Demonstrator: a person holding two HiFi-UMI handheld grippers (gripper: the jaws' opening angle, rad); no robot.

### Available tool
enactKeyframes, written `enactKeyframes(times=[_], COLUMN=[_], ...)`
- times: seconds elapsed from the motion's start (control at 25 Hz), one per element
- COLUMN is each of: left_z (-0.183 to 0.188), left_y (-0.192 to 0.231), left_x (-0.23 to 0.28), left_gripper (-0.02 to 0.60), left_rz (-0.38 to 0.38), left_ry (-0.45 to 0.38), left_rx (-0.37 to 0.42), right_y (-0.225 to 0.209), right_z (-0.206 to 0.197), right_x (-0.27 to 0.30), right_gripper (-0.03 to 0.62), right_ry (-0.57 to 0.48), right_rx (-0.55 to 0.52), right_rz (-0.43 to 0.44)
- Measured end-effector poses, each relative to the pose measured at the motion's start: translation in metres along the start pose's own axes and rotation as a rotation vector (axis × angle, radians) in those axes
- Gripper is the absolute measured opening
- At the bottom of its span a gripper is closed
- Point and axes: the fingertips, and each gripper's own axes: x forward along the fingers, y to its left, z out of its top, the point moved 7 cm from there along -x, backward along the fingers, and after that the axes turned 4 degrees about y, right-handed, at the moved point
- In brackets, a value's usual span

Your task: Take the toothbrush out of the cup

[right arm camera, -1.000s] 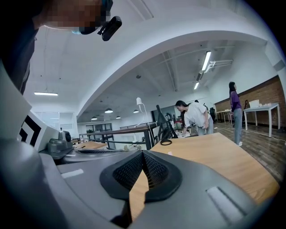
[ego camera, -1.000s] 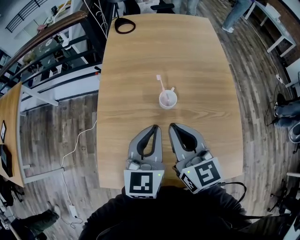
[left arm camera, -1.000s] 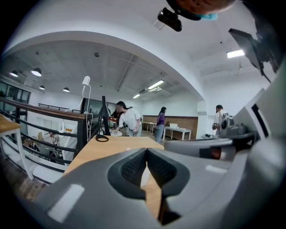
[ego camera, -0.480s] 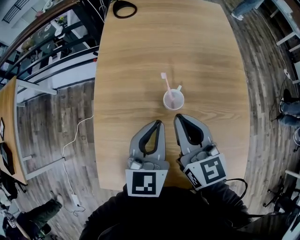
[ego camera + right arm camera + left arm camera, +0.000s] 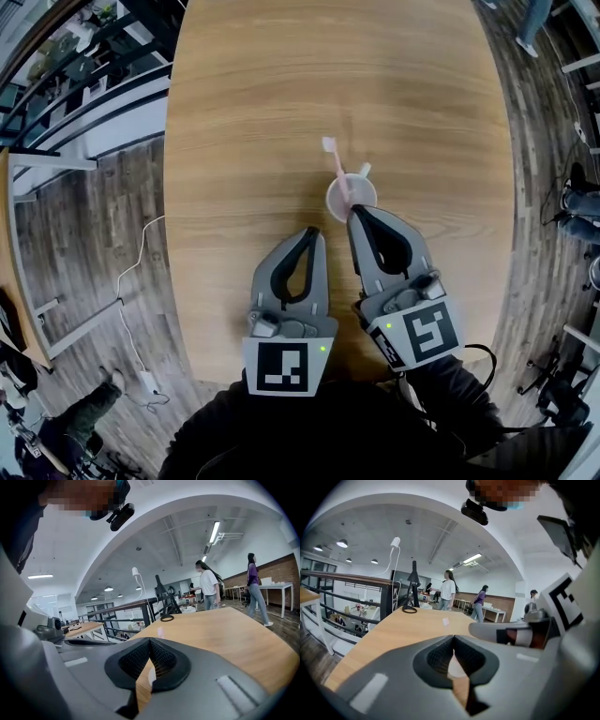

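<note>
Reaching for the toothbrush [image 5: 335, 167], shouldn't we spread the right gripper [image 5: 354, 214] first? Its jaws are pressed together on nothing, right at the near side of the cup [image 5: 352, 197].

Agreed. The brush stands in the cup, leaning up past its far-left rim, so we pinch the handle above the rim and lift along the lean. Our left gripper [image 5: 314, 232] waits near the cup's near-left side, its jaws closed too, and both grippers tilt slightly downward.

R gripper [image 5: 149, 640] jaws seen closed, tips together, nothing clamped. White cup [image 5: 152, 676] glimpsed thru jaw gap. Wood table [image 5: 225, 634] ahead, black ring [image 5: 166, 618] at far end.
</note>
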Motion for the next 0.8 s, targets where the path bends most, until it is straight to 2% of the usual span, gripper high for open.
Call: enactKeyframes(times=[0.32,0.56,0.8], left_z=[-0.003,-0.013,-0.014], left_y=[0.001,0.010,0.017], left_x=[0.012,0.019,0.021], left_gripper=[0.008,0.008,0.008], left_rz=[-0.017,-0.013,-0.014], left_ry=[0.011,0.046,0.047], left_rx=[0.010,-0.037,-0.059], right_y=[-0.006,-0.012,-0.007], right_z=[0.000,-0.004,-0.003], right_x=[0.017,0.031,0.037], right_gripper=[0.000,0.002,0.040], right_ry=[0.033,0.053,0.075], right_rx=[-0.042,-0.082,-0.107], right_rz=[-0.023,-0.047,-0.038])
